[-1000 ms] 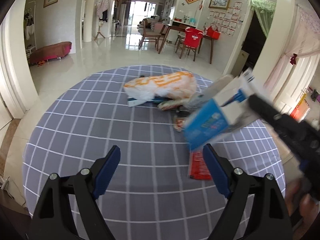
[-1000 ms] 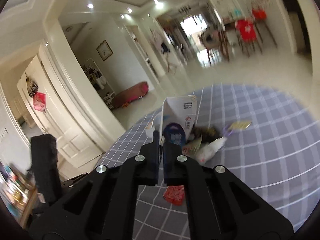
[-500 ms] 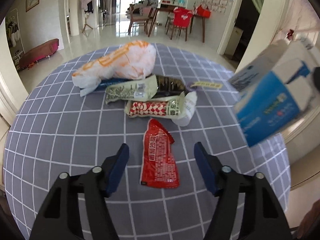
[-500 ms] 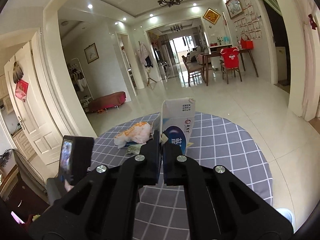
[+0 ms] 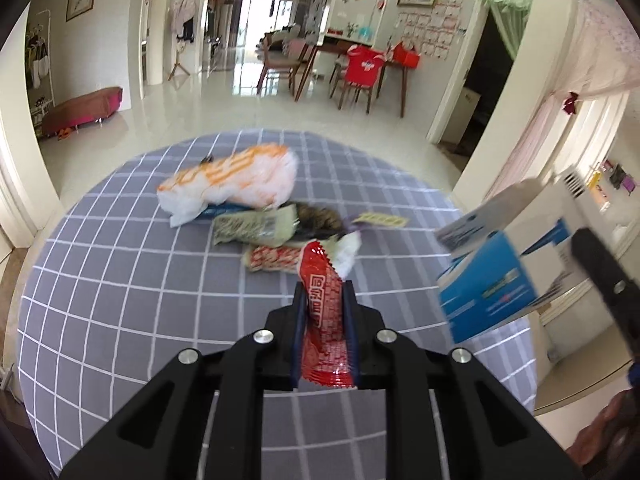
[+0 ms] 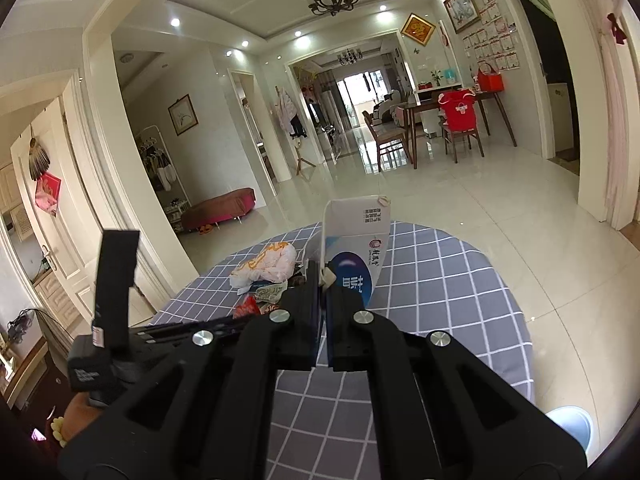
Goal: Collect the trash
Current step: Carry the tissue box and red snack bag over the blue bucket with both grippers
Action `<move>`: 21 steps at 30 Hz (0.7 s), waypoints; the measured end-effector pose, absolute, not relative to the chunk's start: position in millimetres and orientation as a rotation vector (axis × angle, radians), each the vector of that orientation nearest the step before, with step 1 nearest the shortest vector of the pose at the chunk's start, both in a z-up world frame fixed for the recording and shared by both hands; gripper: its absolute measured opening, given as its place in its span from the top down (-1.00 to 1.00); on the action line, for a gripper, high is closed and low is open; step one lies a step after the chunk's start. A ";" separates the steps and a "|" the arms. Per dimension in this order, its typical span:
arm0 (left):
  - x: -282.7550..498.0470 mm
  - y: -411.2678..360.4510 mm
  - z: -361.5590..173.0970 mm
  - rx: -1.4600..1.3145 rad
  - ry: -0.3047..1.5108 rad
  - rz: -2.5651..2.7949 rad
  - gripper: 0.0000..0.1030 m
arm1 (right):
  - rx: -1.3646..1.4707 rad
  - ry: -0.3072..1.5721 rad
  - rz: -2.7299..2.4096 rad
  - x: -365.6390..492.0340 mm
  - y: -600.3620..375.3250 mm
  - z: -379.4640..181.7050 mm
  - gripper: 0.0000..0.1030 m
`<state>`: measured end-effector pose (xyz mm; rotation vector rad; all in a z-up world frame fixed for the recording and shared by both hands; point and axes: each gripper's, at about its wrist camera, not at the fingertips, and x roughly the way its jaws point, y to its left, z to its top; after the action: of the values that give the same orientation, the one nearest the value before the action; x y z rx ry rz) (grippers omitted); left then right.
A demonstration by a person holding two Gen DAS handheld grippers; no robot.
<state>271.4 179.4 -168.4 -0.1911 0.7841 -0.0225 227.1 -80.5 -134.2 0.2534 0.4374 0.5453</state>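
My left gripper (image 5: pixel 323 292) is shut on a red snack wrapper (image 5: pixel 325 312) and holds it above the round grey checked table (image 5: pixel 120 288). My right gripper (image 6: pixel 323 280) is shut on a blue and white carton (image 6: pixel 354 256), which also shows at the right of the left wrist view (image 5: pixel 508 268). A pile of trash lies on the table: an orange and white plastic bag (image 5: pixel 232 184), a pale green wrapper (image 5: pixel 256 226), a red-patterned wrapper (image 5: pixel 272 258) and a small yellow strip (image 5: pixel 380 220).
A pale blue bin (image 6: pixel 570 426) shows beyond the table edge at the lower right of the right wrist view. Dining table and chairs (image 5: pixel 356 68) stand far behind. The left gripper's body (image 6: pixel 112 308) shows at the left of the right wrist view.
My left gripper closed on the red wrapper and lifted it off the table. The right gripper kept the carton and stayed to the right.
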 end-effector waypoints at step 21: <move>261.4 -47.0 -152.8 -0.062 0.780 -0.400 0.68 | 0.275 0.394 0.212 155.2 -266.3 -143.6 0.95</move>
<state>261.4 -47.0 -152.8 -0.0617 0.7803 -0.3997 155.2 -266.3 -143.6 0.2748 0.3935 0.2118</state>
